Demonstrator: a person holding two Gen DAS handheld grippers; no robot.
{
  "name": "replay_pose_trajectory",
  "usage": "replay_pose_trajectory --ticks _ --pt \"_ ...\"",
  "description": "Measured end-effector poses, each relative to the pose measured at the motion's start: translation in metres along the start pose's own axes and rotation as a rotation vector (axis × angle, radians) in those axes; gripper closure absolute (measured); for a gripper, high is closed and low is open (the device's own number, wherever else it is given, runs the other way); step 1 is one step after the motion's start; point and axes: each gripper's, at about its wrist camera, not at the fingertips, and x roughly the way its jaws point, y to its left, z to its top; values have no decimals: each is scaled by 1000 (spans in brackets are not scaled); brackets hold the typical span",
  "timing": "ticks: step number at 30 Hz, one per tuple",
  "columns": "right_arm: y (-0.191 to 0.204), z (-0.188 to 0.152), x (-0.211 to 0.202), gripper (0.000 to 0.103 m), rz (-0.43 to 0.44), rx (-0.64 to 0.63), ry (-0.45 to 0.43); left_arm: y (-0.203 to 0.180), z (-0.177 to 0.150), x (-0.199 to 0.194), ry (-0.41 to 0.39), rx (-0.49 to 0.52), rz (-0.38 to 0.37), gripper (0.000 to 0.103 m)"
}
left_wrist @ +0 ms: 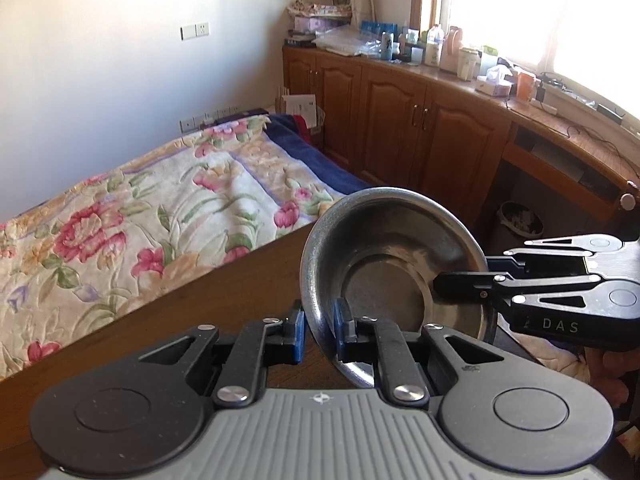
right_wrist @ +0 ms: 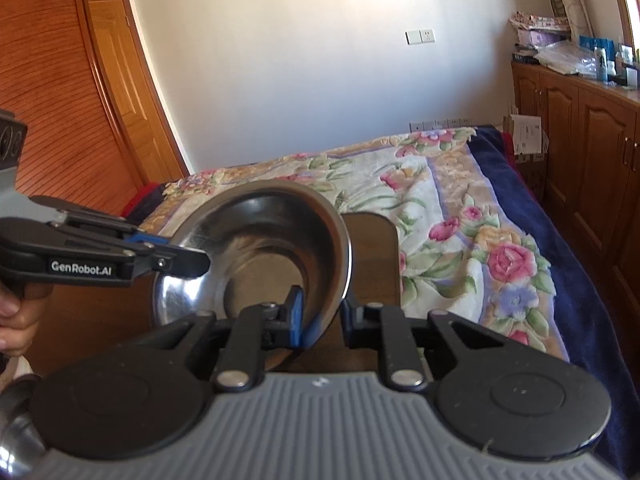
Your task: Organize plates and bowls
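Observation:
A steel bowl (left_wrist: 394, 268) is held tilted in the air above the dark wooden table (left_wrist: 180, 332), gripped from two sides. My left gripper (left_wrist: 319, 330) straddles its near rim, one blue pad inside and one outside. My right gripper (left_wrist: 460, 280) comes in from the right and pinches the opposite rim. In the right wrist view the same bowl (right_wrist: 264, 248) sits between my right gripper's (right_wrist: 322, 322) pads, and my left gripper (right_wrist: 188, 258) clamps the bowl's left rim. Another steel dish (right_wrist: 16, 436) shows partly at the lower left.
A bed with a floral blanket (left_wrist: 160, 216) lies just beyond the table edge. Wooden cabinets (left_wrist: 400, 120) with a cluttered countertop run along the right wall under a bright window. A wooden wardrobe (right_wrist: 60, 100) stands at the left. A waste bin (left_wrist: 520, 220) sits under the desk.

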Motion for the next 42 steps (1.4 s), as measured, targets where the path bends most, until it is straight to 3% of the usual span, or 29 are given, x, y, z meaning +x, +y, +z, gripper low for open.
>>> replay_pose_trajectory --ticks 9,18,32,42 --pt "20 12 -28 82 5 -36 -37 -2 -5 -46 -53 7 14 87" --pt "45 14 -54 88 12 -72 -50 -1 -29 -92 -94 -13 15 87" --pt "87 -5 -87 89 30 -95 -53 -5 -76 -150 -142 -47 20 87" --pt "105 -24 -101 89 73 -97 -75 -8 -115 -171 -165 -104 38 87"
